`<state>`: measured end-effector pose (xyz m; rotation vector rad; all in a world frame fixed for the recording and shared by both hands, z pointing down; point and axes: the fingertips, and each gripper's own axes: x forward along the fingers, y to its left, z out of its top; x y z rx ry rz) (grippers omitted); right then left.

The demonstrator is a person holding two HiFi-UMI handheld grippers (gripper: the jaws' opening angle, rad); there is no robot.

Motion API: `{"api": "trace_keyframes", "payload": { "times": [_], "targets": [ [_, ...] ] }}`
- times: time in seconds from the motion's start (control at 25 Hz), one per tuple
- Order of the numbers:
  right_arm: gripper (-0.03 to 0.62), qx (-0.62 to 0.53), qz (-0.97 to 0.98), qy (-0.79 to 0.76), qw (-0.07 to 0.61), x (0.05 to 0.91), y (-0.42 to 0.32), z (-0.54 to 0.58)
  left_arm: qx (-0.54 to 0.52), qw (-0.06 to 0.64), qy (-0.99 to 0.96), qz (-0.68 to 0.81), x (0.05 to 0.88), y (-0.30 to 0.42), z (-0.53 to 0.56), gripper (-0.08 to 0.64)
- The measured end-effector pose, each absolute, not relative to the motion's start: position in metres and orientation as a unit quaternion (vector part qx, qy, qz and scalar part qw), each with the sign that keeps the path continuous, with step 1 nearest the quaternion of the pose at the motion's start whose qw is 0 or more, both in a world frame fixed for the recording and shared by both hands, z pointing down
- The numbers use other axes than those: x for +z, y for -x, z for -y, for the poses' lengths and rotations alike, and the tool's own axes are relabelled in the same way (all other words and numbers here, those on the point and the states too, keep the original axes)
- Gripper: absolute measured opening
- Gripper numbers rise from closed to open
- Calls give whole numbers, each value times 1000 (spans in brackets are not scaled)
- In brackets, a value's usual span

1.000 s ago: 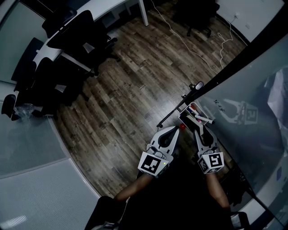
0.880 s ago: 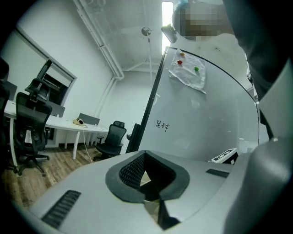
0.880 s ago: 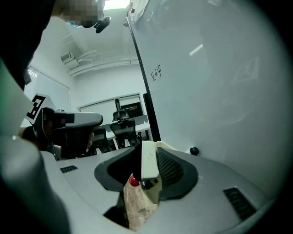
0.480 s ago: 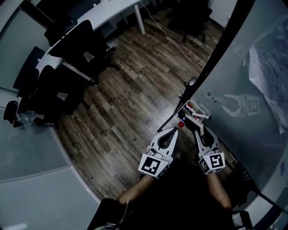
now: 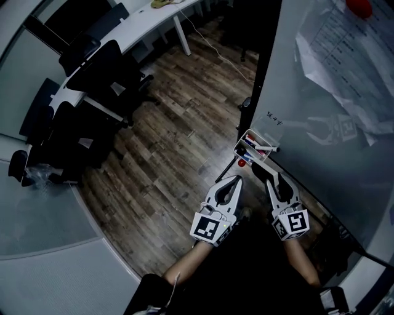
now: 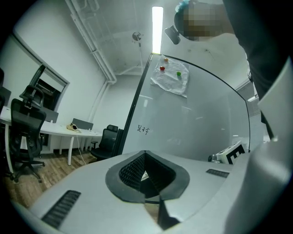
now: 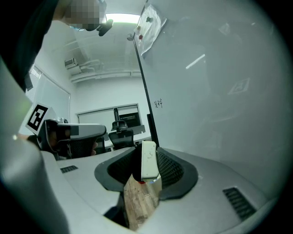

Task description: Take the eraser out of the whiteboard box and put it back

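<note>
The white eraser [image 7: 149, 157] with its dark felt side stands upright between the jaws of my right gripper [image 7: 146, 168], which is shut on it. In the head view the right gripper [image 5: 260, 169] hovers just short of the white whiteboard box [image 5: 245, 143], which hangs on the whiteboard [image 5: 320, 104] and holds several markers [image 5: 260, 147]. My left gripper [image 5: 237, 179] floats beside it to the left, shut and empty. In the left gripper view its jaws [image 6: 147, 178] meet with nothing between them.
A red round magnet [image 5: 242, 163] sits below the box. Paper sheets [image 5: 345, 43] are pinned high on the board. Black office chairs [image 5: 101, 74] and a white desk [image 5: 141, 18] stand across the wooden floor [image 5: 178, 141] on the left.
The view has swung up along the whiteboard. Both grippers have risen a little, and the box now lies slightly farther ahead of the right gripper's tips. The eraser stays gripped.
</note>
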<state>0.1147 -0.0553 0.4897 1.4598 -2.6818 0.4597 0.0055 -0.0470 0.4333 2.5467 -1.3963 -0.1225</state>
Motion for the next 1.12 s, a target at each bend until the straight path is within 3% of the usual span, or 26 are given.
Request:
{"api": "trace_keyframes", "payload": {
  "times": [1.12],
  "targets": [
    [153,123,864,-488,-6,462,-154,-11,-23,77,-876,476,425,-29,2,5]
  ]
}}
